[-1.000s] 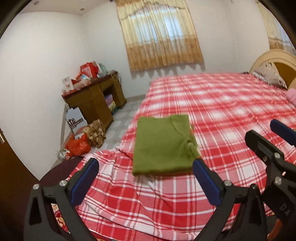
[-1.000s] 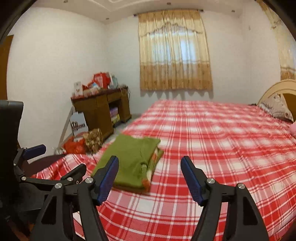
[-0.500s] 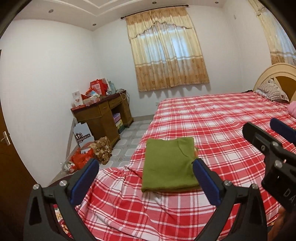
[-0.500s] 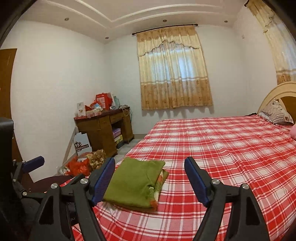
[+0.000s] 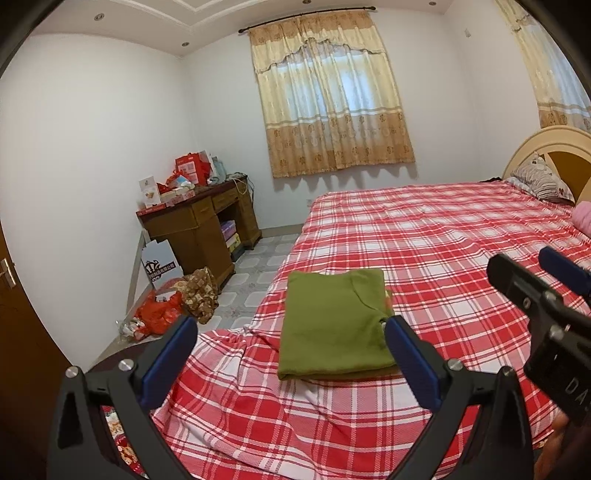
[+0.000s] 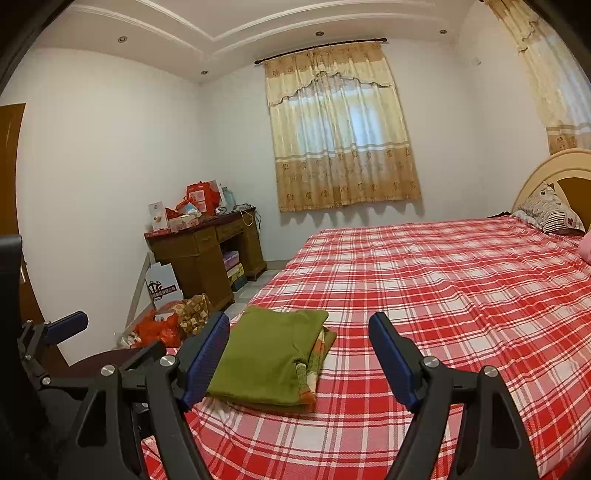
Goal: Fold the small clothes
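Near the bed's left edge, on the red-and-white plaid bedsheet point(image 5: 424, 258), the olive-green knit garment point(image 5: 332, 325) lies folded into a flat rectangle. Left gripper point(image 5: 288, 354) and right gripper point(image 6: 299, 358) stand spread, empty; folding appears finished.

We see a bedroom with white walls point(image 6: 92, 166) and a stepped ceiling point(image 6: 221, 22) with recessed spots. Daylight glows through yellow patterned curtains point(image 6: 340, 140). A bed point(image 6: 443, 280) in red plaid sheet, cream headboard point(image 6: 554, 166), patterned pillow point(image 6: 554, 214). Brown wooden desk point(image 6: 203, 254) piled with boxes, bags on the tiled floor point(image 5: 258, 254), brown door point(image 5: 14, 325) at left.
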Demonstrator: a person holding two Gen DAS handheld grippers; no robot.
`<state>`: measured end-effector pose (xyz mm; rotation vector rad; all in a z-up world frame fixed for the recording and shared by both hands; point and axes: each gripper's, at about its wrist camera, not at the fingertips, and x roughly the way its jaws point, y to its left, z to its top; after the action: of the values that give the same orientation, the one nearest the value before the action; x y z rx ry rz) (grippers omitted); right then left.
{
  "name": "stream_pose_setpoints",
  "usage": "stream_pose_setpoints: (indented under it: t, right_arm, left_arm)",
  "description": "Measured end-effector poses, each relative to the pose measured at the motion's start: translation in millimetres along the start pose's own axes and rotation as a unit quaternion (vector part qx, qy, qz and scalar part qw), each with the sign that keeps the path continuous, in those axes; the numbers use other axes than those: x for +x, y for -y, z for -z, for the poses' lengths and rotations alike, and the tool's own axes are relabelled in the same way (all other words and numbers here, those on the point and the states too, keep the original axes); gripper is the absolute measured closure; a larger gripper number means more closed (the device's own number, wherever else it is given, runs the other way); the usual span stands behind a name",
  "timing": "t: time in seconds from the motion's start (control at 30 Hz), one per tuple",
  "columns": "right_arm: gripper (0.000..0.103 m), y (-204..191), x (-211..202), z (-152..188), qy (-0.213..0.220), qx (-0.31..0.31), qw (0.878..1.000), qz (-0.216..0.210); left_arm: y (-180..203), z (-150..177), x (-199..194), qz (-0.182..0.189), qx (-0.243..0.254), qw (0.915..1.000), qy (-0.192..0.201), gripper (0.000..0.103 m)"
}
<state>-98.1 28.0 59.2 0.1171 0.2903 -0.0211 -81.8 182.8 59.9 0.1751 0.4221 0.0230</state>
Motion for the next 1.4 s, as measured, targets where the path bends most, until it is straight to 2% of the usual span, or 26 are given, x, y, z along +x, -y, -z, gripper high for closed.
stream_pose_setpoints:
  t: [0.23, 1.4]
  right_arm:
    - [0.024, -2.1, 1.6, 0.5, 0.0, 0.0, 1.0, 0.002]
    - [0.024, 7.9, 11.0, 7.8, -0.018, 0.011, 1.0, 0.012]
  left_arm:
    - [-4.3, 1.4, 8.4, 0.005, -0.011, 0.9998, -0.017, 0.0]
    - [-3.0, 4.7, 23.1, -0.006, -0.006, 0.9992, -0.04, 0.0]
